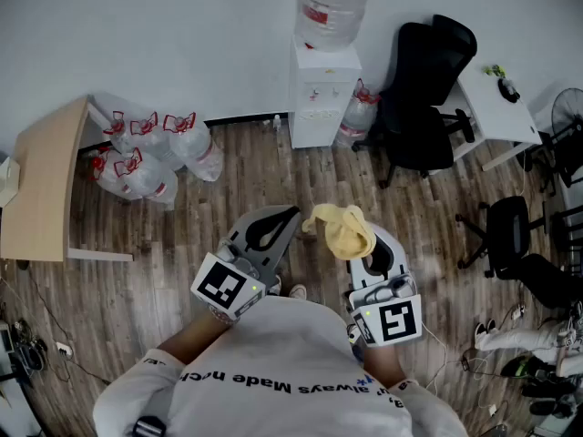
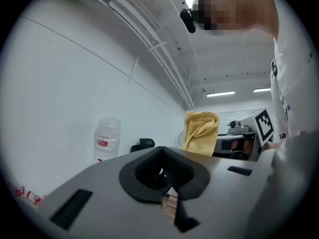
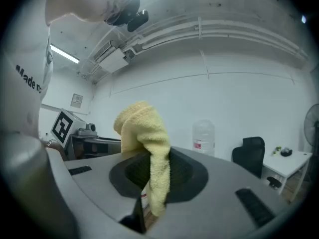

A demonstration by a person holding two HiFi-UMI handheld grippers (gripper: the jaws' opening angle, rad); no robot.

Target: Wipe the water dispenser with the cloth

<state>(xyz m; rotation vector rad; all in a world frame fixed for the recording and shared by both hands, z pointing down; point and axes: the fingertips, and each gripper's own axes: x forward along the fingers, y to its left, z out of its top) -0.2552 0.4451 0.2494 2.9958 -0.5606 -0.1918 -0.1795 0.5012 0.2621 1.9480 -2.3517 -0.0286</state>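
Under everything, a wooden floor (image 1: 273, 167); along the top of the head view, a white wall (image 1: 164, 35). At 9 o'clock, a beige table (image 1: 41, 189). At 6 o'clock, the person (image 1: 291, 381) in a white shirt, with one gripper in each hand.

At 12 o'clock, against the wall and well apart from both grippers, the white water dispenser (image 1: 323, 94), upright, with a clear bottle (image 1: 332, 7) on top. At 1 o'clock, just beside it, a black office chair (image 1: 424, 98); at 2 o'clock, a white desk (image 1: 496, 116). At 10 o'clock, a heap of empty water bottles (image 1: 150, 153) on the floor.

Near the middle, the left gripper (image 1: 276, 226), pointed to 1 o'clock, jaws pressed together with nothing between them. Beside it, at 3 o'clock from it, the right gripper (image 1: 383, 260), jaws pinching the yellow cloth (image 1: 342, 228). Bunched upper part of the cloth above the pads, one end hanging down between them.

On the desk, a small green and black object (image 1: 503, 82), perhaps a tool, too small to tell.
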